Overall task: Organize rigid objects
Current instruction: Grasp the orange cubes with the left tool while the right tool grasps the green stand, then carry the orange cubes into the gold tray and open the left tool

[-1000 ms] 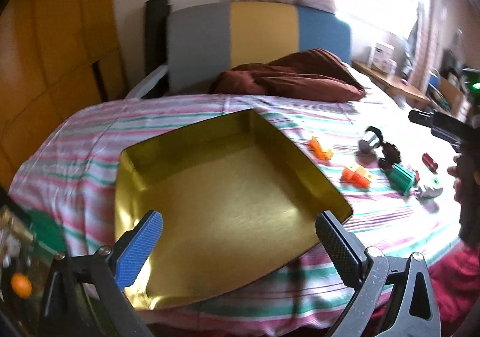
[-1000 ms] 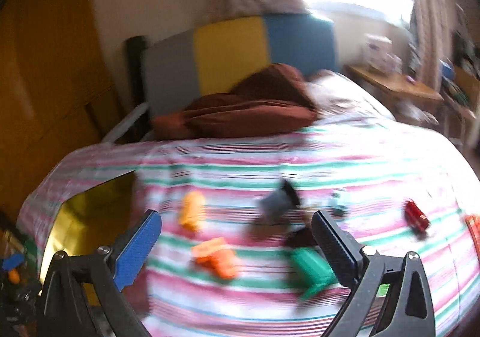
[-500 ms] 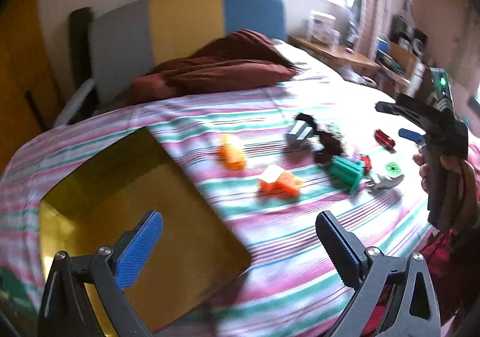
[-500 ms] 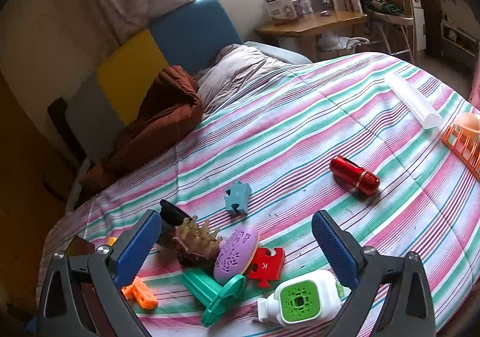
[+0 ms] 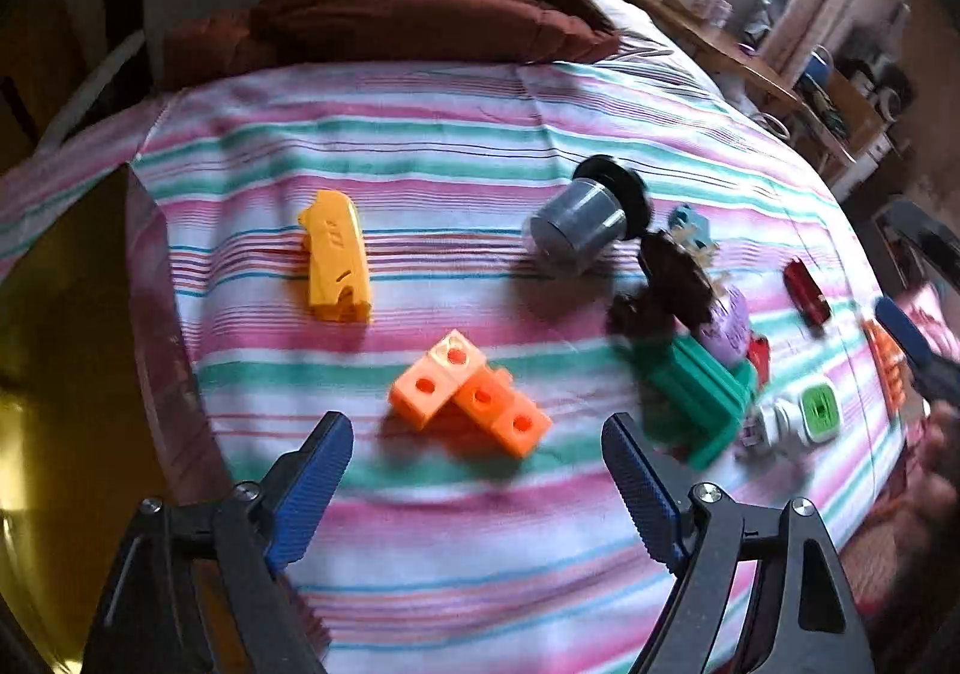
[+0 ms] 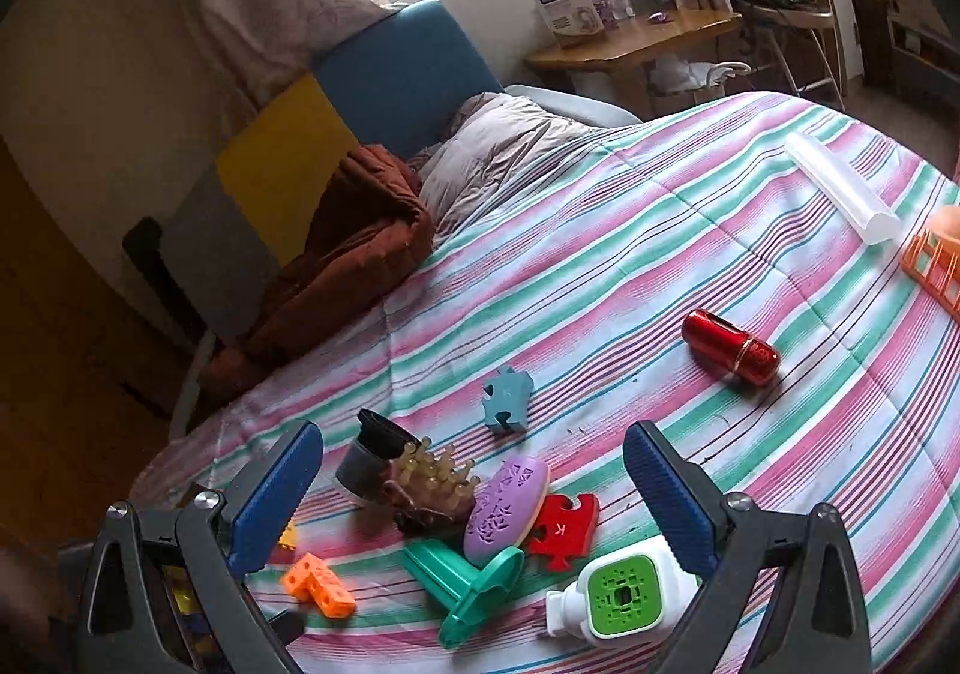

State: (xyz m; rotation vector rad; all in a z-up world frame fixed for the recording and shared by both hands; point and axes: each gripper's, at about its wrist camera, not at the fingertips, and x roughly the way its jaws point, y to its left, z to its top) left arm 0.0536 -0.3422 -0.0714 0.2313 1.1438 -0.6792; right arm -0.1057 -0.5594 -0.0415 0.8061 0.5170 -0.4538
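- The left gripper (image 5: 477,473) points down at the striped bedspread (image 5: 456,146); its jaws have just been closing a little but stand well apart, with nothing pressed between the blue pads.
- Just ahead of its fingertips, roughly centred between them, lies the orange linked-cube block (image 5: 468,392).
- Further ahead and to its left lies the yellow-orange plastic block (image 5: 336,257); ahead and to its right the grey jar with a black lid (image 5: 585,221) lies on its side.
- To its right sit the green plastic bracket (image 5: 696,398), the brown bristle brush (image 5: 666,293), the purple soap-shaped piece (image 5: 729,326) and the white bottle with a green square face (image 5: 798,416), all close together.
- At its far left edge is the gold tin tray (image 5: 54,350), beside the bedspread.
- The right gripper (image 6: 474,494) hangs with jaws wide, holding nothing.
- Between and just ahead of its fingers lies the same cluster; a red puzzle piece (image 6: 564,530) touches the purple piece.
- Ahead of it lies the blue puzzle piece (image 6: 507,398); further ahead to its right, apart from the cluster, the red metallic capsule (image 6: 729,347).
- At its far right are a clear tube (image 6: 840,188) and an orange rack (image 6: 933,263).
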